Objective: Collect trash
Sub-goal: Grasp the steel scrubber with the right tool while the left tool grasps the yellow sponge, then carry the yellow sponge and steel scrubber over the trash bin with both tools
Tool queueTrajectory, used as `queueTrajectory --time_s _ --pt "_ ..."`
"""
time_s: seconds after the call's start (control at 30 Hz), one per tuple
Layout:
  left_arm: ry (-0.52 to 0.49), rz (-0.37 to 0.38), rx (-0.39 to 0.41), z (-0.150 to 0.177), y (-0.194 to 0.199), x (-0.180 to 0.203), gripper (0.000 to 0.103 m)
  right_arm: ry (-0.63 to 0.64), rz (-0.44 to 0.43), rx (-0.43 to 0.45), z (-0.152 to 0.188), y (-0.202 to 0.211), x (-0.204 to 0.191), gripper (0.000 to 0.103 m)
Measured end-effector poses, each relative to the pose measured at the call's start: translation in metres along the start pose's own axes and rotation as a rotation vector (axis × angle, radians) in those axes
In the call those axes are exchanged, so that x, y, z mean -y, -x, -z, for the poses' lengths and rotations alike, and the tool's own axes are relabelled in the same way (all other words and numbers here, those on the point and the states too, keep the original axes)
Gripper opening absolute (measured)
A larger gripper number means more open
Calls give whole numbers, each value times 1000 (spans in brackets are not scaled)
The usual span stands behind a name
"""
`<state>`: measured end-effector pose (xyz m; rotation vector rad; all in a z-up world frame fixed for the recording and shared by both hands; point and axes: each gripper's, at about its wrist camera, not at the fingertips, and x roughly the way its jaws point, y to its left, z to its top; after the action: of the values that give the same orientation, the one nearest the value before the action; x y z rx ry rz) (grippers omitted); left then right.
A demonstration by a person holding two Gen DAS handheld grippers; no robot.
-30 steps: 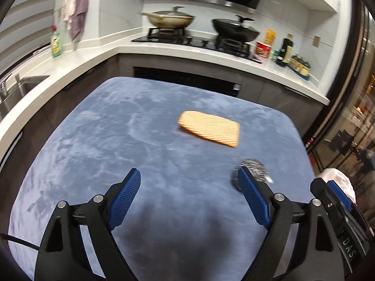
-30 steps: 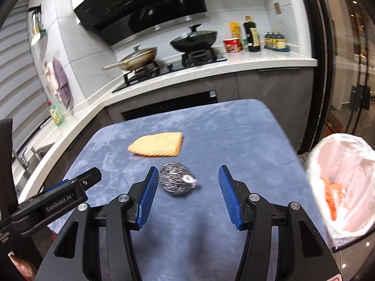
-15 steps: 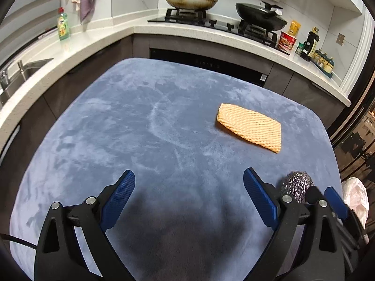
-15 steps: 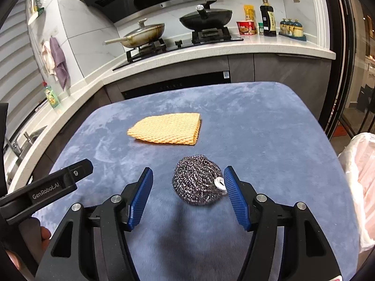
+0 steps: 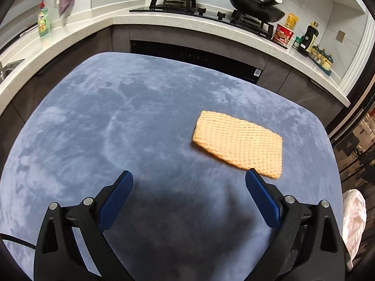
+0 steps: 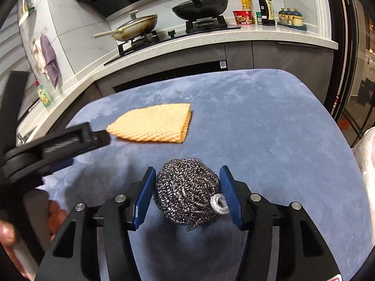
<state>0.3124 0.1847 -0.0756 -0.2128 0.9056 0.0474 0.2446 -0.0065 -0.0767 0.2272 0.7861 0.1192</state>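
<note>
A steel wool scrubber [image 6: 187, 196] lies on the blue table between the fingers of my right gripper [image 6: 187, 193]. The jaws stand close on both sides of it, still open. An orange mesh cloth [image 5: 239, 144] lies flat on the table, also in the right wrist view [image 6: 154, 123]. My left gripper [image 5: 187, 196] is wide open and empty, just short of the cloth, its right fingertip near the cloth's near corner. From the right wrist view it shows at the left [image 6: 61, 142]. A white trash bag [image 5: 354, 220] hangs off the table's right edge.
The blue table [image 5: 98, 121] ends near a kitchen counter [image 5: 187, 21] with a stove, pans and bottles. A green soap bottle [image 5: 43, 22] stands on the left counter. A dark glass door is at the right.
My right gripper has moved forward so the scrubber sits between its fingers. My left gripper has moved forward and right toward the orange cloth.
</note>
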Motion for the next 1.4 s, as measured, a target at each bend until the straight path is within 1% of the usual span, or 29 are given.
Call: queueTrajectory --time_s 0.13,0.33,0.5,0.53,0.57,0.67,0.73,0.8,0.87,0.93,0.97,1.07,1.27,1.4 --pt "-5 5 -11 -8 -20 6 92 -11 3 28 -9 1 4 49" --pt "-2 19 -24 -17 -44 11 92 -50 2 60 -24 -3 13 49" --pt "-11 25 -3 -24 -53 18 92 -67 8 61 -31 -14 19 49" --pt "-13 29 1 -25 -54 19 90 -68 9 60 -31 -16 20 49" --pt "-16 33 5 -25 -55 20 88 -71 9 57 -32 -19 21 49" --pt "-31 38 11 -27 -56 23 76 -78 7 52 -30 -23 23 49" --pt "-43 37 14 -27 -55 26 61 -79 5 55 -29 -23 23 49" --pt "-51 42 14 -26 -55 28 55 -84 2 56 -30 -23 25 49" --pt "-55 45 17 -26 -53 29 44 -90 -1 55 -30 -23 26 49" --pt "-57 47 17 -25 -50 30 31 -94 -3 55 -29 -22 27 49" --pt "-56 52 14 -25 -49 30 27 -95 -3 54 -29 -21 27 49" --pt "-59 60 16 -22 -40 31 18 -94 1 55 -28 -17 28 49" --pt "-88 77 35 -14 -15 40 12 -117 9 69 -25 2 39 49" --pt "-113 95 46 -4 7 50 12 -132 18 87 -23 22 48 49"
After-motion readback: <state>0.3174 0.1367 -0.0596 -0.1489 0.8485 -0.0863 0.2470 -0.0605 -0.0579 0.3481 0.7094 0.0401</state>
